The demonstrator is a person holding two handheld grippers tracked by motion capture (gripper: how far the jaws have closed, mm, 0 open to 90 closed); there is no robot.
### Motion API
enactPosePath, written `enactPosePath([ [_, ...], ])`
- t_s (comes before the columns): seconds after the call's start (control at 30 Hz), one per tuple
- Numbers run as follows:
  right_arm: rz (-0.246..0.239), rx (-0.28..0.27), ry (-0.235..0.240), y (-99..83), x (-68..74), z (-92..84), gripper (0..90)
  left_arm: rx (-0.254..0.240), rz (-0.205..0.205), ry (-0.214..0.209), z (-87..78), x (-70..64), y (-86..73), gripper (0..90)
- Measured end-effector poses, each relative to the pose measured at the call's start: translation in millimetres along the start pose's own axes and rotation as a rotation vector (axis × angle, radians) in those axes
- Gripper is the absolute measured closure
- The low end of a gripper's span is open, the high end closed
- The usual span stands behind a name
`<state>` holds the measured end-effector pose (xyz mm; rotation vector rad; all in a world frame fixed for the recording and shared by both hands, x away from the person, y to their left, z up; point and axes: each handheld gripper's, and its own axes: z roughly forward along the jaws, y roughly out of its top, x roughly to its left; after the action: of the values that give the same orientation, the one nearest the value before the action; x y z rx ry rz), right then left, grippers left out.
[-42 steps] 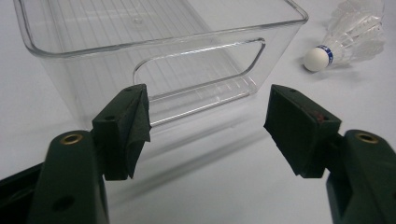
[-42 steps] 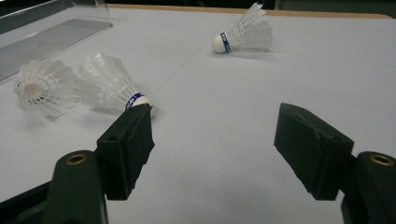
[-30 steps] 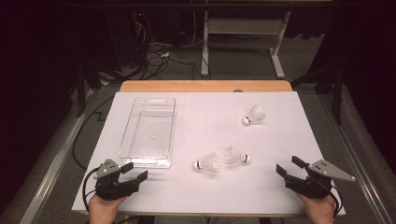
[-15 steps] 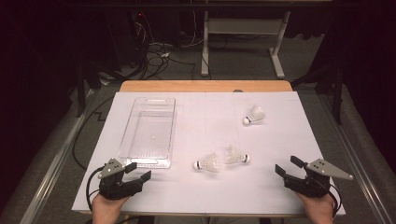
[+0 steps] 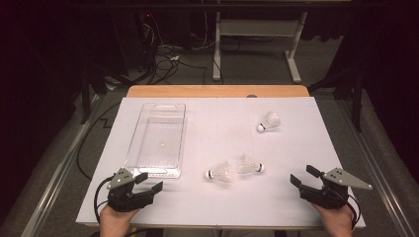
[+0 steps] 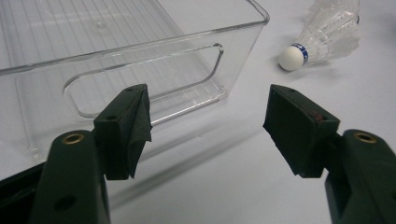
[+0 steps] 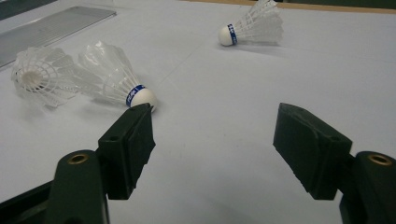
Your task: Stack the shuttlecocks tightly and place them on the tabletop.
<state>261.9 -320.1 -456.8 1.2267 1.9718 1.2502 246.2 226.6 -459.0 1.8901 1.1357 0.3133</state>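
Three white shuttlecocks lie on the white table top: one at the far right (image 5: pixel 270 121), two close together in the near middle (image 5: pixel 219 173) (image 5: pixel 249 165). A clear plastic bin (image 5: pixel 143 168) stands empty at the left. My left gripper (image 5: pixel 150 181) rests near the front left edge, open, just before the bin's near end. Its view shows the bin's handle wall (image 6: pixel 187 60) ahead and a shuttlecock (image 6: pixel 327 32) at the upper right, beyond its empty gripper (image 6: pixel 205 116). My right gripper (image 5: pixel 301 175) is open at the front right. Its own view (image 7: pixel 212 135) faces the pair (image 7: pixel 112 77) (image 7: pixel 39 77).
The white sheet (image 5: pixel 306 148) covers a wooden table whose far edge (image 5: pixel 217 91) shows. Cables and a desk frame (image 5: pixel 257 44) lie on the dark floor beyond. The third shuttlecock (image 7: pixel 254 25) lies far ahead of the right gripper.
The left gripper has edged slightly to the right along the front edge. The right gripper and the shuttlecocks have kept still.
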Motion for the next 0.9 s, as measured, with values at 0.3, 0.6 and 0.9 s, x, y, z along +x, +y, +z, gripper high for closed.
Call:
enactPosePath([
  [0.3, 0.002, -0.002, 0.002, -0.3, 0.4, -0.3, 29.5, 0.008, 0.022, -0.019, 4.3, -11.2, 3.2, 32.1],
  [0.6, -0.001, -0.003, 0.006, -0.4, 0.8, -0.3, 29.8, 0.025, 0.058, -0.040, 11.5, -23.6, 7.2, 32.6],
  [0.9, -0.007, 0.000, 0.010, -0.6, 1.9, -0.4, 30.2, 0.032, 0.080, -0.054, 16.5, -33.0, 10.5, 32.6],
])
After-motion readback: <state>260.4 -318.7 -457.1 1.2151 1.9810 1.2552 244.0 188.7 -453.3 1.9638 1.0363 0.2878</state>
